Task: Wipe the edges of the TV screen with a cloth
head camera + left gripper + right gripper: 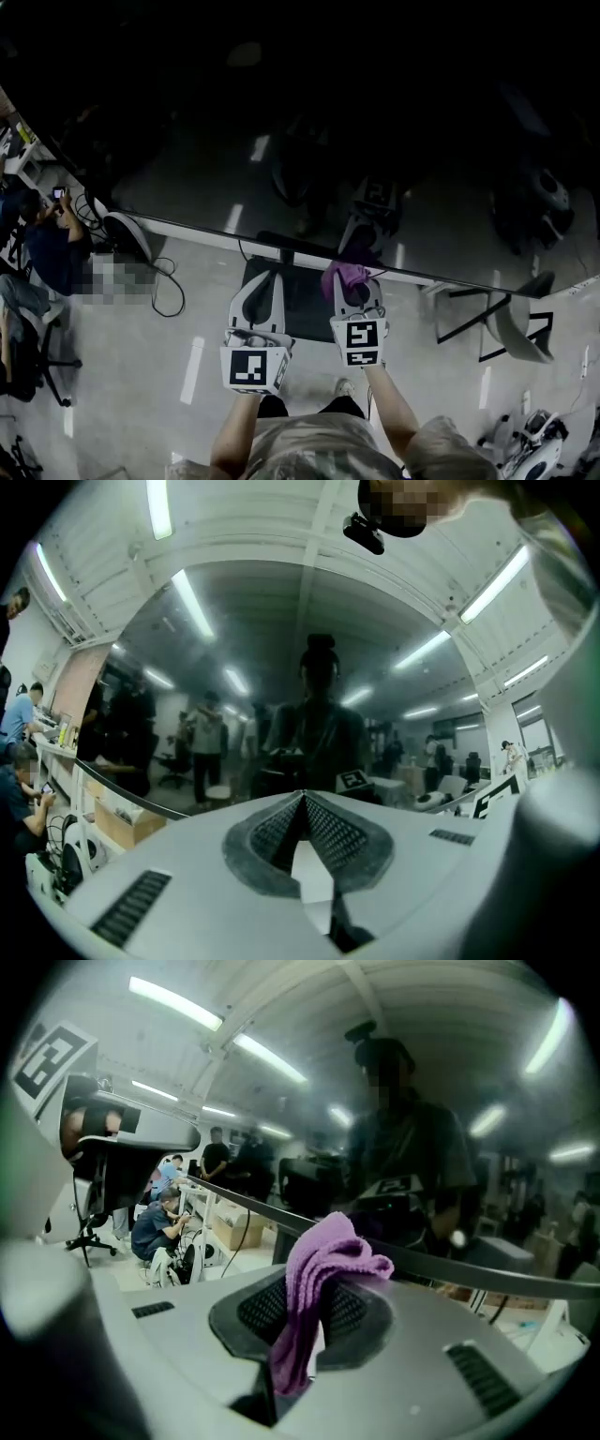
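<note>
My right hand-held gripper [314, 1309] is clamped on a purple cloth [326, 1262]. The cloth is pinched between the two ribbed pads, and a folded bunch of it sticks up above the jaw tips. From the head view the cloth sits right at the lower edge of the TV [309, 141], a little right of the middle of that edge. I cannot tell whether it actually touches the frame. In the right gripper view the dark bottom bezel runs as a slanted band just behind the top of the cloth.

My left hand-held gripper [303, 803] is closed, with its pads meeting in a point and nothing between them. It is just beside the right one, to its left and lower, and it points up at the same lower edge but stops short of it.

The screen is off and dark. It mirrors the ceiling lights, the room and me holding both tools. Below the edge, between and behind the two tools, is the dark stand [302, 298], and a cable [169, 286] loops on the floor [131, 375] to the left of it.

At the far left a seated person [52, 246] is bent over a phone, with an office chair [26, 352] just below them. A tipped chair [511, 323] lies on the floor at the right.
</note>
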